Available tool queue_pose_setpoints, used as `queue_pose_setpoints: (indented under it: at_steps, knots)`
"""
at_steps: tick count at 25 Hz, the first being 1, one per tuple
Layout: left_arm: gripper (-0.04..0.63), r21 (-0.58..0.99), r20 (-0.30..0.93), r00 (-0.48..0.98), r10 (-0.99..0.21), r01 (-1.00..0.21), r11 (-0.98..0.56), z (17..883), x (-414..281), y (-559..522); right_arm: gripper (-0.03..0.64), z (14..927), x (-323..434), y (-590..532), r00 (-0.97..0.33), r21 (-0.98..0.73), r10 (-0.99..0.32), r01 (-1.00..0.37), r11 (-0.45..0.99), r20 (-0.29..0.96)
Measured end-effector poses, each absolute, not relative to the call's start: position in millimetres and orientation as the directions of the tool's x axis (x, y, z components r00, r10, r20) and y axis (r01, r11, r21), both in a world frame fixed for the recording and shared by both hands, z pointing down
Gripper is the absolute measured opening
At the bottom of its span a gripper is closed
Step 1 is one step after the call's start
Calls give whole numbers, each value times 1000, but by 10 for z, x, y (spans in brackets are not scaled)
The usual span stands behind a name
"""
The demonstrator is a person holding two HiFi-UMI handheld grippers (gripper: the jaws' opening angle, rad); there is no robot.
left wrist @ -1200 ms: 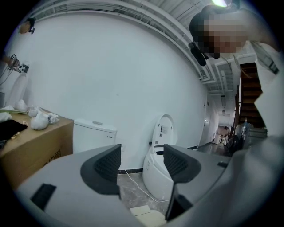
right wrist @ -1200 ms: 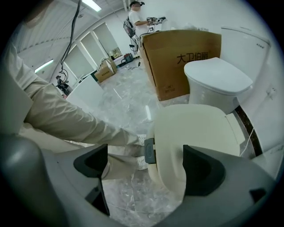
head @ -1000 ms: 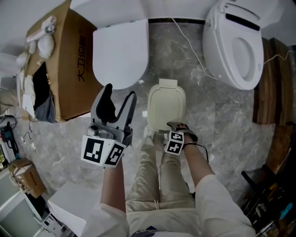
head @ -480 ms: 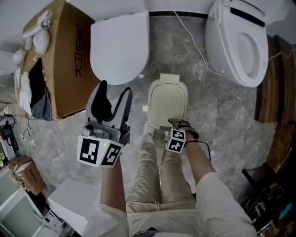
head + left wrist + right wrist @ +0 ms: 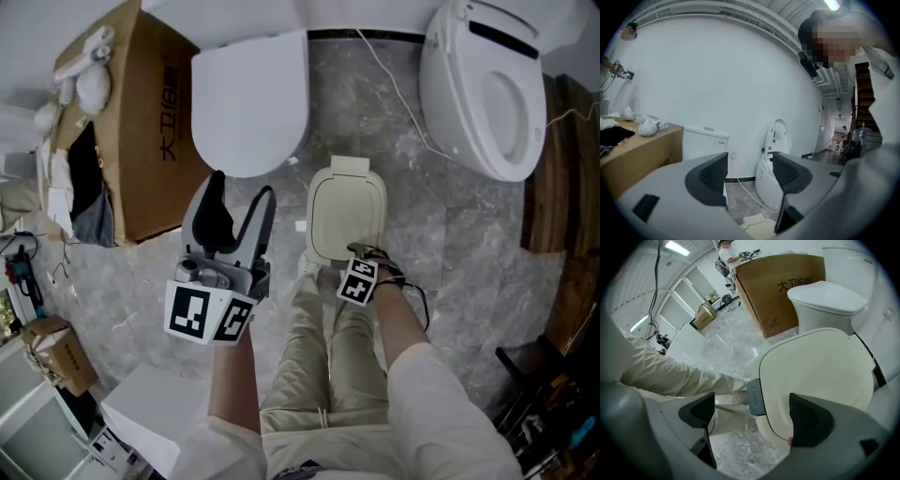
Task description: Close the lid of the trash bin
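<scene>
Cream trash bin [image 5: 347, 217] is sitting on the grey marble floor [image 5: 441, 234] just ahead of the person's feet, between a closed toilet [image 5: 248, 94] and an open toilet [image 5: 478, 89]. Its lid [image 5: 815, 366] is lying flat down, smooth and rounded, grey front tab [image 5: 753, 397] reading PUSH. Right gripper [image 5: 752, 416] is hovering at that front edge, jaws spread, tab between them. Left gripper [image 5: 239, 211] is hanging raised, jaws spread, nothing between. Cardboard box [image 5: 141, 122] is showing black Chinese print

There are two toilets [image 5: 248, 94] [image 5: 483, 89], one trash bin [image 5: 347, 211] and two cardboard boxes [image 5: 141, 141] [image 5: 56, 361].
</scene>
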State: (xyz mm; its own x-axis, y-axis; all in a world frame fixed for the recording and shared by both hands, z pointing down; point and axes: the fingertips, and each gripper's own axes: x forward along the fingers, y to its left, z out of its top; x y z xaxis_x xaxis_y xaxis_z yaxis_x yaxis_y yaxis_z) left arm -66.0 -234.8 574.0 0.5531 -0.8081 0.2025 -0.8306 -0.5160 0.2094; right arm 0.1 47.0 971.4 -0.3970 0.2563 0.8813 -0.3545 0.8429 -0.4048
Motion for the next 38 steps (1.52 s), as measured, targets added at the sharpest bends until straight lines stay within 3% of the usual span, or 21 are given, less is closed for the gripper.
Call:
queue_pose_setpoints:
  at_steps: [2,5,12,18,23,31,36,38]
  knots:
    - [276,204,191,559,-807,-827,-524,5642,-644,-2339,506,9686,-44,404,-426,-448,270,-403,798,864]
    - [276,186,178,577,-797,-815,-549,5452,-594,-2246,572,9480,-125,340,-520,-560,281,-522,643,807]
    - [276,221,139,601,-787,-793,-567,4824,-514,-1926,552,8410,191,-451,-615,-465,-145,-711,528,775]
    - [276,248,98,597,-796,-789,-562,3997,-554,-1610,508,6816,824,-1000,-521,-357,-544,-851,385,657]
    - [275,259,18,623,-782,-758,-598,3361,-590,-1332,454,5419,1106,-1119,-425,-241,-760,-905,351,492]
    - [275,251,-89,661,-745,-709,-659,2868,-576,-987,400,3775,1202,-835,-268,-137,-948,-959,246,170]
    - [251,240,-109,651,-751,-716,-655,2835,-694,-929,251,3303,1155,-571,-203,-79,-978,-977,199,40]
    - [240,229,-108,647,-755,-722,-653,2815,-729,-922,230,3217,1135,-530,-184,-58,-983,-981,183,19]
